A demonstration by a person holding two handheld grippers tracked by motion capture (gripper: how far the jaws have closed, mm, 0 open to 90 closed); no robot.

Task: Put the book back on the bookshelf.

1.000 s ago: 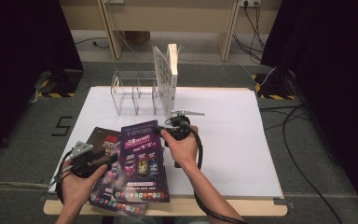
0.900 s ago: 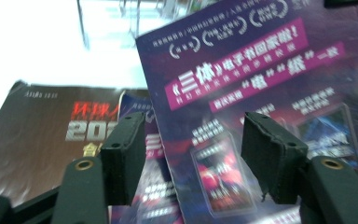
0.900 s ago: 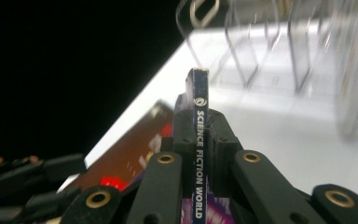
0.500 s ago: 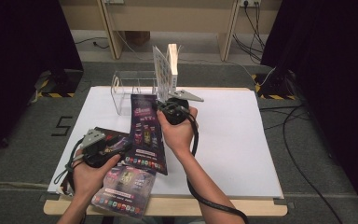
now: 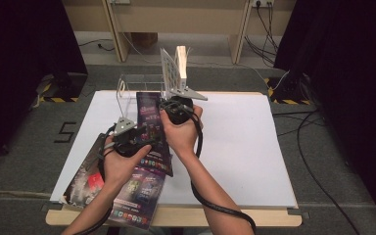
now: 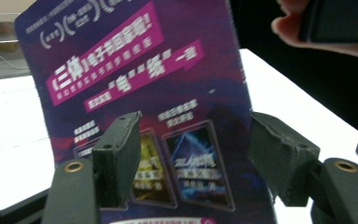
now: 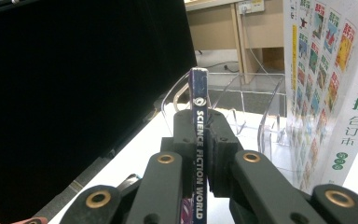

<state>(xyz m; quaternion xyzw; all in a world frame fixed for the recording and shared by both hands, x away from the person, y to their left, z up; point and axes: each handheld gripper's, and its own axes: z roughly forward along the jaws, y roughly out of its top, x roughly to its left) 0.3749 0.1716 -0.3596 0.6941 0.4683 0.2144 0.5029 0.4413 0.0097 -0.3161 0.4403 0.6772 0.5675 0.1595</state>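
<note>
A purple magazine [image 5: 152, 132] stands on edge above the table, its spine reading "SCIENCE FICTION WORLD" [image 7: 199, 93]. My right gripper [image 5: 162, 108] is shut on that spine [image 7: 200, 123], just in front of a clear acrylic rack [image 5: 129, 88]. The left gripper [image 5: 143, 137] sits close by the magazine's cover [image 6: 144, 70]. Its jaws have just been opening, and the left gripper [image 6: 193, 135] stands wide with the pads off the cover. A white book [image 5: 174, 68] stands upright in the rack, at the right of the right gripper view [image 7: 335, 84].
Another purple magazine [image 5: 139, 196] lies flat at the table's near edge, with a dark one [image 5: 85, 176] beside it on the left. The white tabletop [image 5: 254, 142] stretches to the right. Desk legs and cables stand beyond the far edge.
The right gripper has raised the purple magazine off the stack and tipped it on edge towards the rack. The left gripper has let go of it and followed up and to the right.
</note>
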